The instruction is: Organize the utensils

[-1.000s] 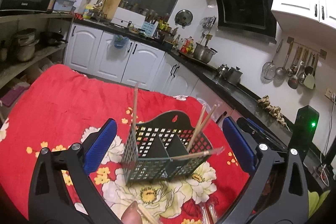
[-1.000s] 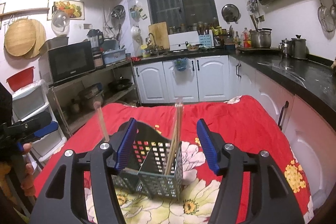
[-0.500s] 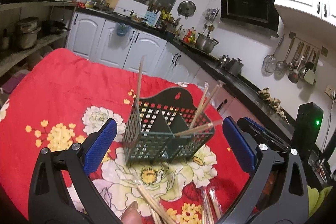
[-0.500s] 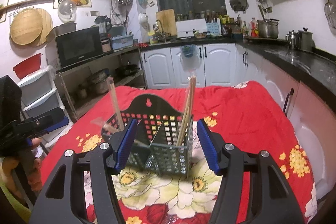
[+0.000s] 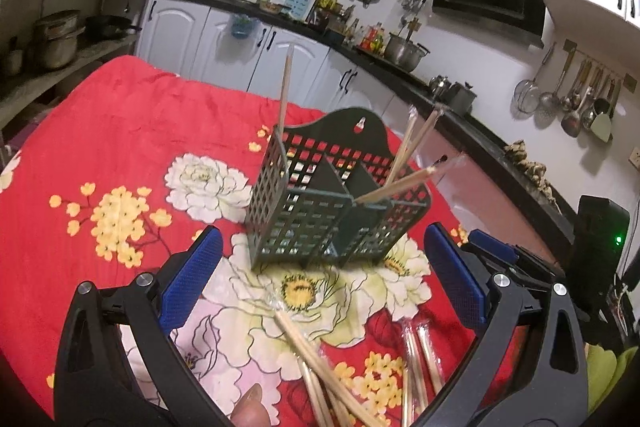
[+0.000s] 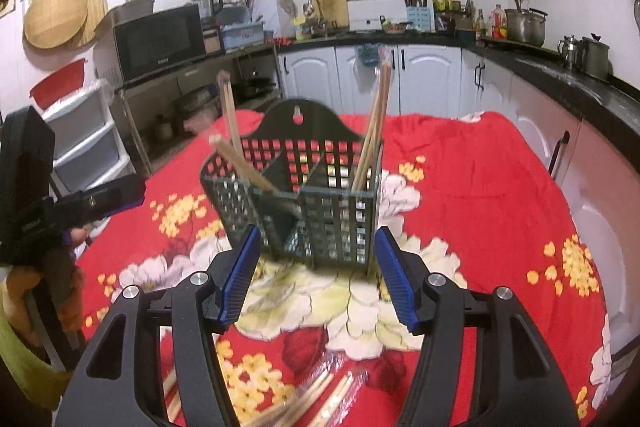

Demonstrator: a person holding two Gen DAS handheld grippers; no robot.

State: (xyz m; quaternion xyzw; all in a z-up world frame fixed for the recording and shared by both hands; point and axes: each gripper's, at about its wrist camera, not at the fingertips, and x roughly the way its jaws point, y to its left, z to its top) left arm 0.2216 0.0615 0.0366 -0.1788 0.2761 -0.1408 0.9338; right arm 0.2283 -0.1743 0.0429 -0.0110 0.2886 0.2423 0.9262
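Nearest the left tongs (image 5: 320, 279), loose wrapped chopsticks (image 5: 320, 359) lie on the red flowered cloth (image 5: 100, 147) of the desk, and both these and the right tongs (image 6: 316, 269) gape wide, gripping nothing. Just beyond both stands the dark slotted utensil basket (image 5: 320, 211), upright on the cloth. Chopsticks (image 5: 408, 147) lean in its compartments.

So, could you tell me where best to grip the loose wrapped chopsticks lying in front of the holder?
Probably mid-shaft, from straight above. The wrapped chopsticks lie flat on the cloth, pointing at the holder, so the fingers should straddle the thin shaft crosswise.
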